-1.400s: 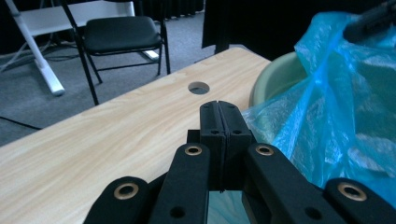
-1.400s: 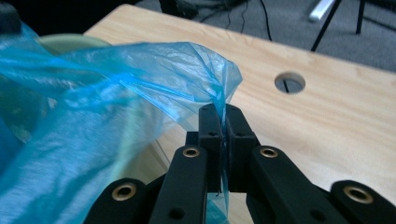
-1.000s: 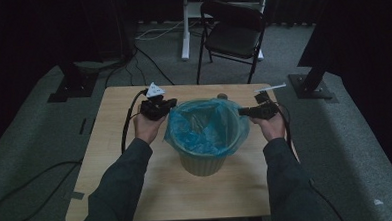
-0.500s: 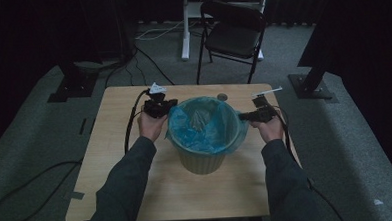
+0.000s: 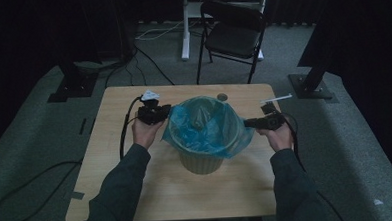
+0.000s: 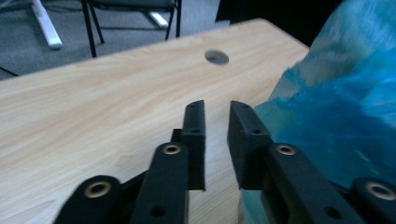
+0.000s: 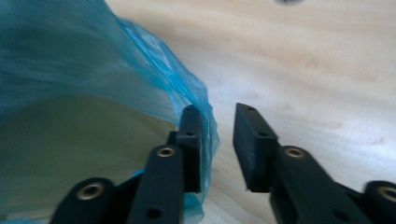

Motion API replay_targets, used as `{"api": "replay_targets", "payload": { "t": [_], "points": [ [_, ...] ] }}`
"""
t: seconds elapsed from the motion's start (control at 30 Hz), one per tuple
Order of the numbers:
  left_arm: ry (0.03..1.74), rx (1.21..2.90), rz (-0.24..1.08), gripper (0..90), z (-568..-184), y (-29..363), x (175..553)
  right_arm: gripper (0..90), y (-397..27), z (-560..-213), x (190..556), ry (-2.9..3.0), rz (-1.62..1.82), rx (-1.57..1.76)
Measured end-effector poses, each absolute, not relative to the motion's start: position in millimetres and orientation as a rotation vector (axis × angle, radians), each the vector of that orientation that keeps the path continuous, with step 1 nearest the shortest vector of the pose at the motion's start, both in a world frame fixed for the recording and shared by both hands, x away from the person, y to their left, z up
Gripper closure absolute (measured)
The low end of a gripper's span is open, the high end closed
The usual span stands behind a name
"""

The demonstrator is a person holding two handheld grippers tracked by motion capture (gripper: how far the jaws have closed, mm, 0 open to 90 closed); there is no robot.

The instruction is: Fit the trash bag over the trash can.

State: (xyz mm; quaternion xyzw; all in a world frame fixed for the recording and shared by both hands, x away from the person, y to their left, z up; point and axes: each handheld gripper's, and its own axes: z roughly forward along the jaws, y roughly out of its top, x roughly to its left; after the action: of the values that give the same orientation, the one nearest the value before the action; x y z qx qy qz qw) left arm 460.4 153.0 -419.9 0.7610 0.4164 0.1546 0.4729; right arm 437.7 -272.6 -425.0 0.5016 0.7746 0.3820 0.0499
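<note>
Two tongs let go of one blue bag over one bin

The bin's (image 5: 201, 160) base was hidden by the bag's (image 5: 205, 135) overhang, and the bag looked blurred up close. The left tongs (image 6: 216, 122) had just been opening and stood apart with nothing between them, the bag just beside their right jaw. The right tongs (image 7: 218, 125) had just been opening too, apart and empty, with the bag's edge against the outside of their left jaw. One table (image 5: 121, 159) lay beneath, one chair (image 5: 233, 36) beyond
</note>
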Motion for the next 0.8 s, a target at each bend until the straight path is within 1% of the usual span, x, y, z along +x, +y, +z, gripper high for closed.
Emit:
{"api": "replay_targets", "payload": {
  "t": [0.07,0.1,0.13,0.17,0.2,0.27,0.33,0.37,0.43,0.57,0.7,0.73,0.77,0.8],
  "points": [
    [1.012,1.841,0.392,72.4,-412,162,455,64.7,-275,-413,431,2.326,1.202,1.489],
    [1.012,1.841,0.392,71.3,-412,162,455,64.7,-275,-413,431,2.326,1.202,1.489],
    [1.012,1.841,0.392,71.3,-412,162,455,64.7,-277,-405,427,2.309,1.232,1.466],
    [1.007,1.828,0.393,71.3,-405,168,451,63.5,-277,-405,427,2.309,1.232,1.466],
    [1.001,1.816,0.393,69.6,-402,170,448,61.9,-278,-394,421,2.281,1.275,1.431],
    [0.979,1.809,0.381,68.5,-397,173,441,61.4,-276,-383,416,2.276,1.327,1.389],
    [0.951,1.807,0.369,68.5,-391,173,434,61.3,-274,-379,414,2.276,1.349,1.366],
    [0.941,1.804,0.365,68.5,-389,173,432,61.3,-266,-371,409,2.289,1.395,1.311],
    [0.912,1.797,0.348,67.7,-382,169,424,61.4,-260,-367,407,2.299,1.430,1.279],
    [0.875,1.810,0.325,64.2,-378,163,413,61.4,-250,-363,405,2.315,1.473,1.242],
    [0.841,1.823,0.297,61.2,-378,158,402,61.4,-240,-364,406,2.358,1.429,1.225],
    [0.835,1.829,0.288,61.2,-378,158,399,62.1,-238,-365,407,2.366,1.421,1.227],
    [0.832,1.833,0.280,61.1,-379,157,397,67.4,-238,-367,407,2.385,1.421,1.222],
    [0.829,1.837,0.284,61.1,-380,157,396,67.4,-238,-367,407,2.385,1.421,1.222]
  ]
}}
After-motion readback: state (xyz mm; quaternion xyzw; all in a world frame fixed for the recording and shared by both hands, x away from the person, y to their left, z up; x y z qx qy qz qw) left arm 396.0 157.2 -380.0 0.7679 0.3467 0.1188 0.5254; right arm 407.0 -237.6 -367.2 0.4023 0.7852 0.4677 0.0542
